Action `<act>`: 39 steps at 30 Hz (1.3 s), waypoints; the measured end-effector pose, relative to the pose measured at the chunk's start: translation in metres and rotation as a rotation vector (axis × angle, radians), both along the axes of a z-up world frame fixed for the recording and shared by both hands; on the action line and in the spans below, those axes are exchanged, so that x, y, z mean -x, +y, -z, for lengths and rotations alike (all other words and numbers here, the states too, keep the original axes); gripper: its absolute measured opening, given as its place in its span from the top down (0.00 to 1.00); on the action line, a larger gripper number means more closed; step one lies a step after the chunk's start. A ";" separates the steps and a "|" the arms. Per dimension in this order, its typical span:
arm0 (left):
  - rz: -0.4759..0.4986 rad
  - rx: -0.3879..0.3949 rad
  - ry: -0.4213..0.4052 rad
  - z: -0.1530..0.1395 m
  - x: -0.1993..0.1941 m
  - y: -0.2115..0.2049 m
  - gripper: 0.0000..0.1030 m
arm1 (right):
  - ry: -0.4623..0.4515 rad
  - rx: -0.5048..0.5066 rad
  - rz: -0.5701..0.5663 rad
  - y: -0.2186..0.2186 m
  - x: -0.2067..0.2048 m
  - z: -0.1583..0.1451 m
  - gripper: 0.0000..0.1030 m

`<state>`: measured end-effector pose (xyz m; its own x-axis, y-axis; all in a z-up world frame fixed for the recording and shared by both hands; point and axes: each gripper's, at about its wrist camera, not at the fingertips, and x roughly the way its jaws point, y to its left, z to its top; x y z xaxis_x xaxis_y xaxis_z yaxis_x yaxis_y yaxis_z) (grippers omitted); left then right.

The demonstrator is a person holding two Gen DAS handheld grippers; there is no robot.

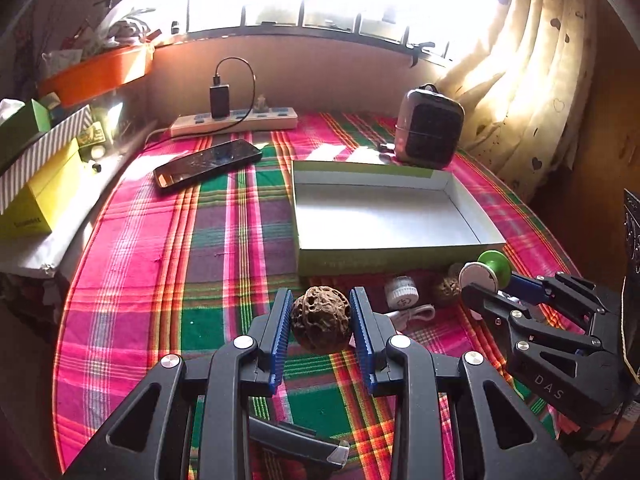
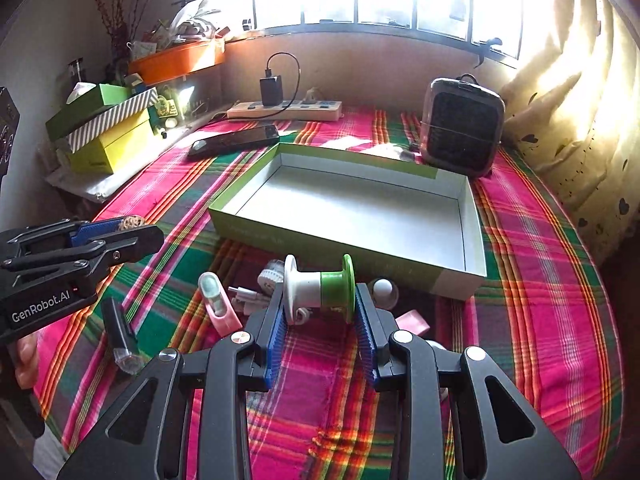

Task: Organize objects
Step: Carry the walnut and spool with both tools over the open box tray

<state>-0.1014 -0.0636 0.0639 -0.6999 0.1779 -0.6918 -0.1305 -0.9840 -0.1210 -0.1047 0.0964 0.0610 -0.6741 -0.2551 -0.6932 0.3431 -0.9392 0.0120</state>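
Note:
My left gripper [image 1: 322, 295] is shut on a brown wrinkled walnut [image 1: 321, 320], held just above the plaid cloth. My right gripper [image 2: 320, 289] is shut on a white-and-green spool [image 2: 320, 285], gripped by its two end flanges. Each gripper also appears in the other view: the right gripper [image 1: 489, 280] with the spool [image 1: 486, 270] at the right, the left gripper [image 2: 136, 227] with the walnut [image 2: 133, 222] at the left. An open shallow box [image 1: 394, 258] [image 2: 320, 246] with a white inside lies just beyond both grippers.
Loose items lie before the box: a second walnut [image 1: 446, 290], a white cap [image 1: 402, 292], a white cable [image 1: 416, 314], a pink case [image 2: 218, 304], a black tool [image 2: 120, 336]. Farther back are a phone [image 1: 208, 164], a power strip [image 1: 236, 120], a dark heater [image 1: 430, 128] and stacked boxes [image 2: 112, 136].

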 end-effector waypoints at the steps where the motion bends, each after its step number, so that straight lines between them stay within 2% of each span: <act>1: -0.001 0.001 -0.002 0.000 0.003 0.000 0.73 | -0.001 -0.003 0.000 -0.001 0.002 0.000 0.68; 14: 0.000 0.056 0.007 -0.004 0.038 0.006 0.73 | 0.011 -0.015 0.009 -0.005 0.032 -0.005 0.68; 20: 0.003 0.042 0.008 -0.012 0.058 0.006 0.73 | 0.002 0.024 0.026 -0.004 0.053 -0.014 0.68; 29: -0.003 0.090 0.034 -0.023 0.087 0.007 0.73 | 0.004 0.014 0.061 -0.002 0.085 -0.023 0.68; 39: 0.017 0.080 -0.031 -0.005 0.130 0.021 0.73 | -0.058 -0.005 0.109 0.011 0.128 -0.010 0.68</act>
